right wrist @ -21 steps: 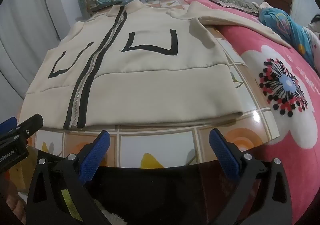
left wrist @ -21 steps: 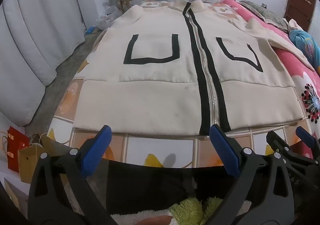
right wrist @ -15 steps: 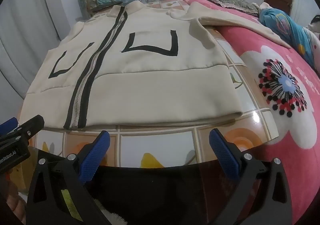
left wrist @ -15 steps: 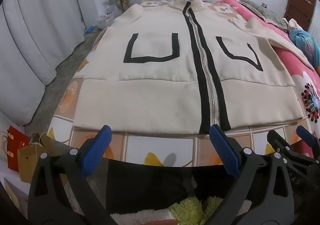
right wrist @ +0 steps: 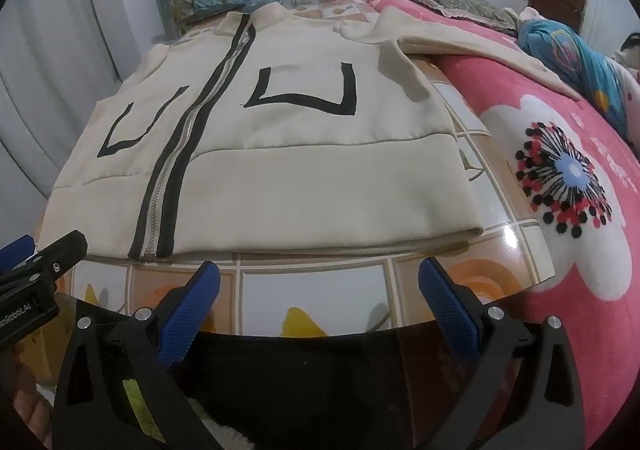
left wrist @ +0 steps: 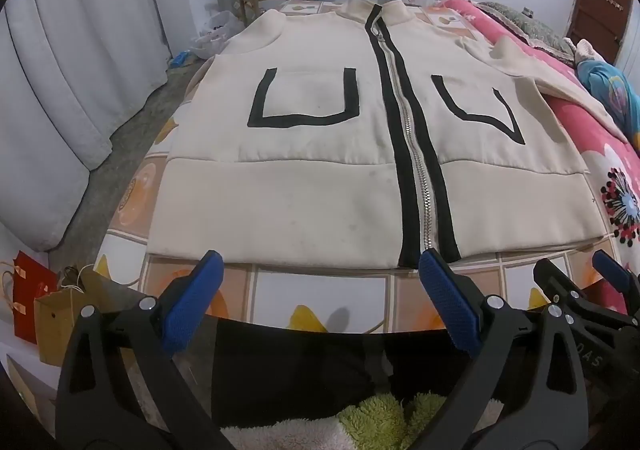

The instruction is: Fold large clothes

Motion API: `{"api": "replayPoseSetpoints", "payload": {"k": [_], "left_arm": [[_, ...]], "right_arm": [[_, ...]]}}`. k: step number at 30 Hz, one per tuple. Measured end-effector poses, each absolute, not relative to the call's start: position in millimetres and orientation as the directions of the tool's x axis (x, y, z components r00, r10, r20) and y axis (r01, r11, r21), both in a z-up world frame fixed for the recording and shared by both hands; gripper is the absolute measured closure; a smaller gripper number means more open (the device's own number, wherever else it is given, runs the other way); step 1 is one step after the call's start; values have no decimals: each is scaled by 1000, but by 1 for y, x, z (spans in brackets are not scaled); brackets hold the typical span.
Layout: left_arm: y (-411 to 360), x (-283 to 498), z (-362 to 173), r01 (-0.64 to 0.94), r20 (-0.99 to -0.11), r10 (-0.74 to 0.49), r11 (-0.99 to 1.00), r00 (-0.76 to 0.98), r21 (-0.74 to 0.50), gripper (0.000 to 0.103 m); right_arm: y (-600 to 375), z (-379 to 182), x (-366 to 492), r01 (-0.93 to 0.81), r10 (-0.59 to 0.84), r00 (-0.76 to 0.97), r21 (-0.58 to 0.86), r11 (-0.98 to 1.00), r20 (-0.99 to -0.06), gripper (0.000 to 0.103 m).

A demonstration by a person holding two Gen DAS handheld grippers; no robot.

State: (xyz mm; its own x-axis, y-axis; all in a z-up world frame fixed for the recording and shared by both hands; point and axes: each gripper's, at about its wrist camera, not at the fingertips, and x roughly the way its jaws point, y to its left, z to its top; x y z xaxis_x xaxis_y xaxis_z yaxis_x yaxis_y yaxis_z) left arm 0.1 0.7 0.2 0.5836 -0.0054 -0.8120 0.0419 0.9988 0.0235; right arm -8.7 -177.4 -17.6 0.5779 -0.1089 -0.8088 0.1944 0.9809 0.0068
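Cream zip-up jacket (left wrist: 288,190) lies flat, front up, on the tiled desk (left wrist: 320,290) — left gripper (left wrist: 320,300) & right gripper (right wrist: 320,298) hover near its hem, both released, nothing between jaws.

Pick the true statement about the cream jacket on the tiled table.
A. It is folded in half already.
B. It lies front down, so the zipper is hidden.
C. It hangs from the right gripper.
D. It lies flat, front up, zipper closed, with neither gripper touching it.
D: the cream jacket lies spread out with its zipper closed, while the left gripper and right gripper stand open short of its hem.
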Motion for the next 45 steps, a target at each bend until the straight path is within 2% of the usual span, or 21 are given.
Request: {"api": "replayPoseSetpoints", "payload": {"k": [35, 45], "left_arm": [[4, 2, 2, 36, -810, 0, 999, 587, 26, 8], [14, 13, 7, 29, -799, 19, 999, 600, 46, 8]], "right_arm": [[-177, -14, -10, 198, -123, 590, -5, 980, -798, 6], [-174, 9, -13, 211, -151, 615, -22, 977, -774, 6]]}}
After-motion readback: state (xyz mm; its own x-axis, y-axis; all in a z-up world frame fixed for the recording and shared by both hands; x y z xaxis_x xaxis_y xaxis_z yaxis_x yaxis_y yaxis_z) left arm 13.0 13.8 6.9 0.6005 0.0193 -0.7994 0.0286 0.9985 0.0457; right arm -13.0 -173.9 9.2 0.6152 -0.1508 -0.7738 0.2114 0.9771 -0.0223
